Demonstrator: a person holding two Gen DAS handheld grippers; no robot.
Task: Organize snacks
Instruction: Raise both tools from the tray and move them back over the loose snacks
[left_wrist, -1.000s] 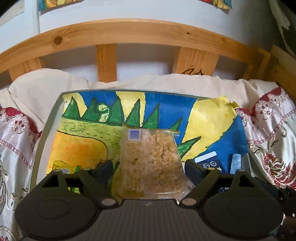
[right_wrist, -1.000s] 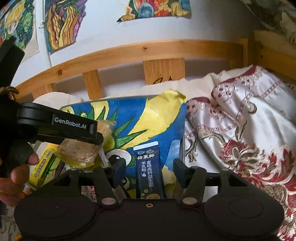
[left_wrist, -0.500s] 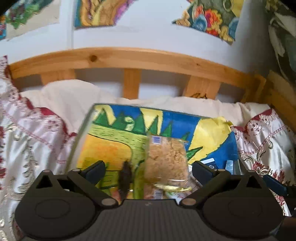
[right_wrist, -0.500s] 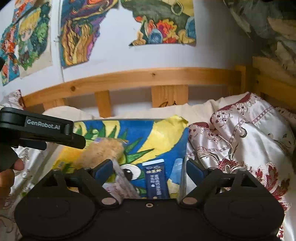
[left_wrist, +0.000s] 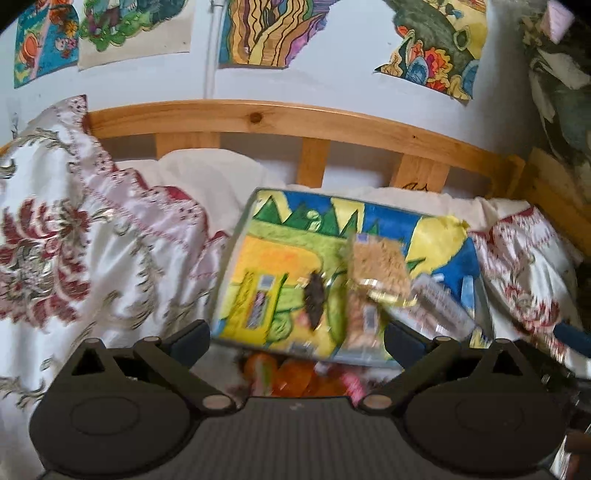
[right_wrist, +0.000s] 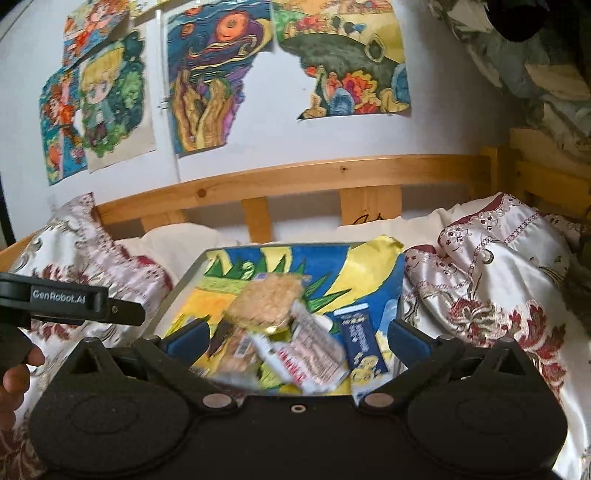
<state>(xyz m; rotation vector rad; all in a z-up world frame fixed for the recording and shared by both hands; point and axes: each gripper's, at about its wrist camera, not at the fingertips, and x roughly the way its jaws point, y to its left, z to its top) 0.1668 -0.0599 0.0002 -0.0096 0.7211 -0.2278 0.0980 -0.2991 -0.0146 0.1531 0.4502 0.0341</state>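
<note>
Both pairs of tongs stand wide apart with nothing between their pads: the left tongs (left_wrist: 297, 338) and the right tongs (right_wrist: 298, 338) have each just been opening, and both hang over a bed rather than gripping anything. The snacks lie in a shallow tray (right_wrist: 184, 280) lined with a bright dinosaur drawing, set on the bed between floral satin bedding (right_wrist: 491, 280) on either side and a wooden bed rail (right_wrist: 295, 177) behind. A clear bag of crumbly tan snack (right_wrist: 271, 295) rests on top of the pile near the tray's middle, with a red-and-white wrapper (right_wrist: 310, 354) just in front of it and a dark blue sachet (right_wrist: 360, 339) lying to its right. The left wrist view is smeared by motion, so the tan snack bag (left_wrist: 380, 266), a dark oval item (left_wrist: 314, 299) and some orange packets (left_wrist: 291, 376) in front of the tray's near edge are hard to make out; their print cannot be read. In the right wrist view the left device's black arm (right_wrist: 70, 299) enters from the left edge, with fingers (right_wrist: 16, 373) of the person's hand cut off by the frame. Coloured drawings (right_wrist: 210, 81) are stuck on the wall above.
</note>
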